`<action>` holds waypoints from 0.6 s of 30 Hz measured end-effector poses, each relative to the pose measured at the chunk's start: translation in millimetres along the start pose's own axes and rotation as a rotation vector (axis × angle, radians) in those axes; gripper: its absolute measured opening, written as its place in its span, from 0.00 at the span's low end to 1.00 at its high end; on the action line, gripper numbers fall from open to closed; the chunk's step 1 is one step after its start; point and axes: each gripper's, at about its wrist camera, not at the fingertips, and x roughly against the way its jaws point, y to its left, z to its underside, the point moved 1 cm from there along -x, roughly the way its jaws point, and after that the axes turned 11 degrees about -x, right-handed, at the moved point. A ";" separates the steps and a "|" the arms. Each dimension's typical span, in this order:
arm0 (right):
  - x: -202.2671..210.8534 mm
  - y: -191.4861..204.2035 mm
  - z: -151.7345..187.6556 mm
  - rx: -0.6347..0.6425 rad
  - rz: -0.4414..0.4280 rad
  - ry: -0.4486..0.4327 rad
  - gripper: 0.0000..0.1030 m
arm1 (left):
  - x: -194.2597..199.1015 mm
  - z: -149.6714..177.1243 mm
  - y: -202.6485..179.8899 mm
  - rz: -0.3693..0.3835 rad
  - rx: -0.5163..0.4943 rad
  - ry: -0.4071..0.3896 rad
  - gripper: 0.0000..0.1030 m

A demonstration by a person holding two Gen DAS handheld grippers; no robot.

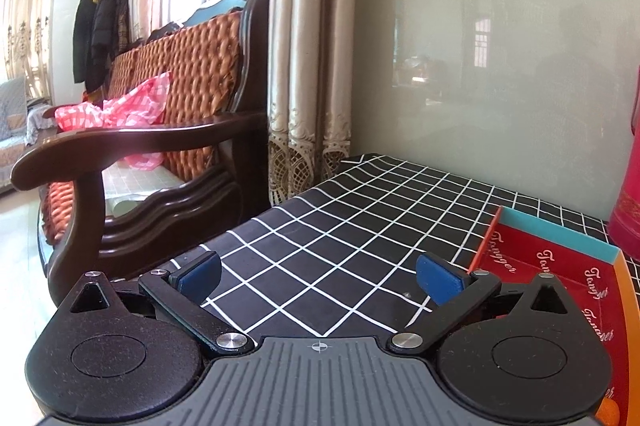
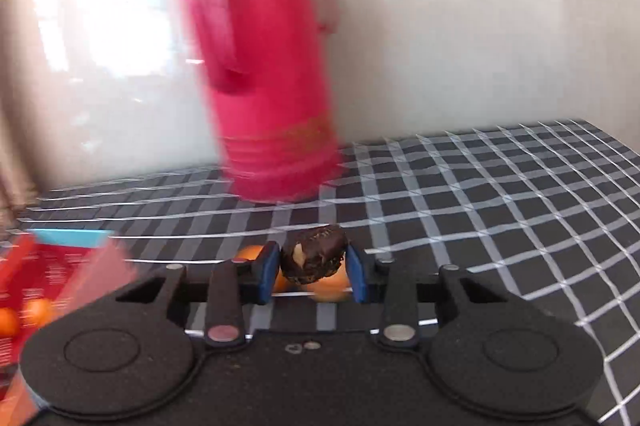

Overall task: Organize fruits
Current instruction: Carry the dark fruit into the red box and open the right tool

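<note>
My right gripper [image 2: 313, 266] is shut on a dark brown, shrivelled fruit [image 2: 314, 254] with a pale patch, held above the checked tablecloth [image 2: 500, 209]. Two orange fruits [image 2: 334, 288] lie on the cloth just behind it, partly hidden by the fingers. A red box [image 2: 48, 266] at the left holds small oranges [image 2: 38, 310]. My left gripper [image 1: 318, 276] is open and empty over the cloth [image 1: 340, 234]. The red box [image 1: 552, 278] with a blue and orange rim lies to its right, an orange [image 1: 611, 410] at its near corner.
A tall red thermos [image 2: 272, 73] stands at the back of the table against the pale wall; its edge shows in the left wrist view [image 1: 628, 185]. A dark wooden sofa [image 1: 160, 153] with orange cushions stands left of the table. A curtain [image 1: 308, 65] hangs behind.
</note>
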 end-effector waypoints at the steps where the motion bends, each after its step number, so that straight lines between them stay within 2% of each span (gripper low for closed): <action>1: 5.5 9.9 3.0 0.017 -0.055 0.007 0.27 | -0.7 0.7 1.9 -0.002 0.008 0.008 1.00; 5: 19.9 53.7 21.8 0.105 -0.246 0.062 0.27 | -1.7 3.1 6.1 -0.012 0.016 0.022 1.00; 8: 28.4 83.9 39.8 0.196 -0.339 0.102 0.27 | -0.7 3.7 7.5 -0.020 0.012 0.018 1.00; 12: 36.9 112.1 60.9 0.280 -0.394 0.153 0.28 | 0.7 4.8 6.3 -0.023 0.000 0.014 1.00; 16: 39.6 122.4 70.1 0.314 -0.400 0.188 0.29 | 2.1 3.5 6.7 -0.019 0.004 0.012 1.00; 18: 37.6 123.1 68.6 0.313 -0.395 0.183 0.33 | 2.0 3.2 6.6 -0.016 0.005 0.012 1.00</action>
